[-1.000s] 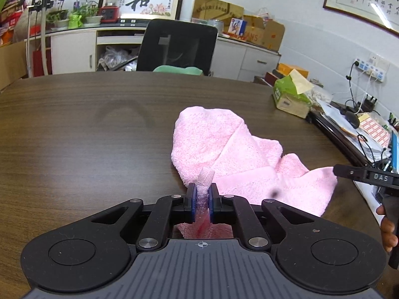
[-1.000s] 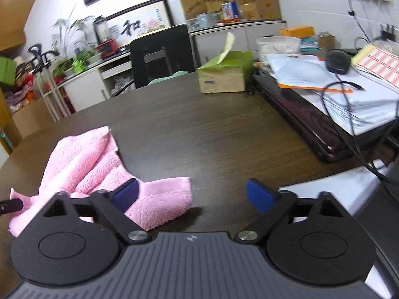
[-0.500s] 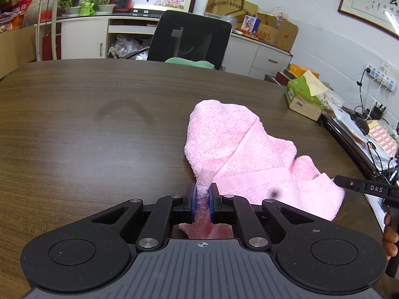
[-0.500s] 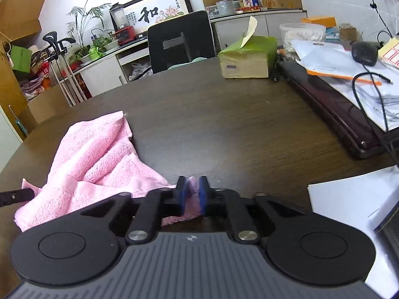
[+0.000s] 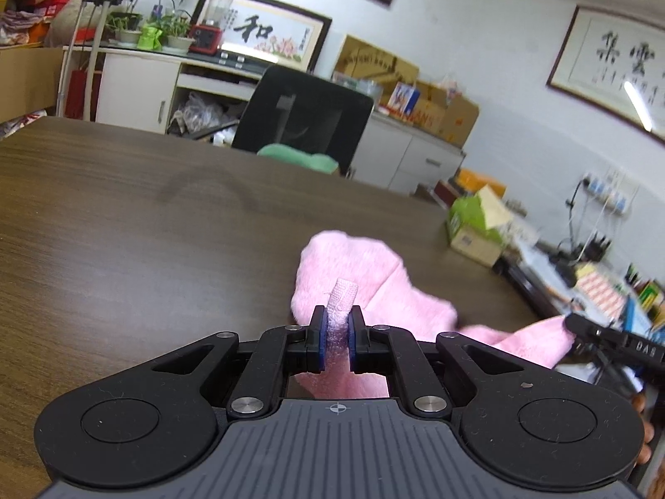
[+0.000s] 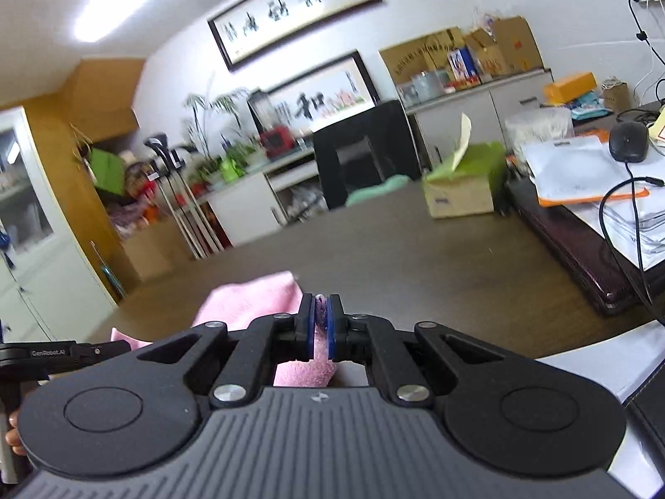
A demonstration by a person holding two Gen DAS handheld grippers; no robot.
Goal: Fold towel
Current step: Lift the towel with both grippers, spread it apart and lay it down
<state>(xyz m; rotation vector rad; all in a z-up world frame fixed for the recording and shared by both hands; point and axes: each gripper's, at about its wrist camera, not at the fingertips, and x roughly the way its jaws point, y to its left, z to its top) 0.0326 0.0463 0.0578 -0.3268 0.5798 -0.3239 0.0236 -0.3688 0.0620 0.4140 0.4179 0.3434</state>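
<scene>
Towel (image 5: 365,287) is pink and hangs between your two grippers above the dark wood table (image 5: 124,224), with its far fold bunched low toward the tabletop; whether that fold touches the wood you cannot tell from these views. Your left gripper (image 5: 336,332) has its blue pads (image 5: 318,339) pressed together on a corner of the cloth, and a short nub of the hem sticks up past the tips. From there the cloth runs rightward in a sagging band to your right gripper (image 5: 598,334), which shows at the edge of the left view with the towel's other end at its tip. In the right view, the right gripper (image 6: 319,324) is likewise clamped, its pads (image 6: 305,328) nearly meeting with a thin pinch of pink cloth between them, and more of the towel (image 6: 253,299) spreads to the left, reaching toward the left gripper (image 6: 66,353) at the frame's edge. Beyond the table stands a black chair (image 5: 307,120) with a green cushion (image 5: 299,156). Farther right on the table sits a green tissue box (image 6: 461,183), well apart from the towel, and beyond it lie stacked papers (image 6: 582,166) and a black mouse (image 6: 628,141).
</scene>
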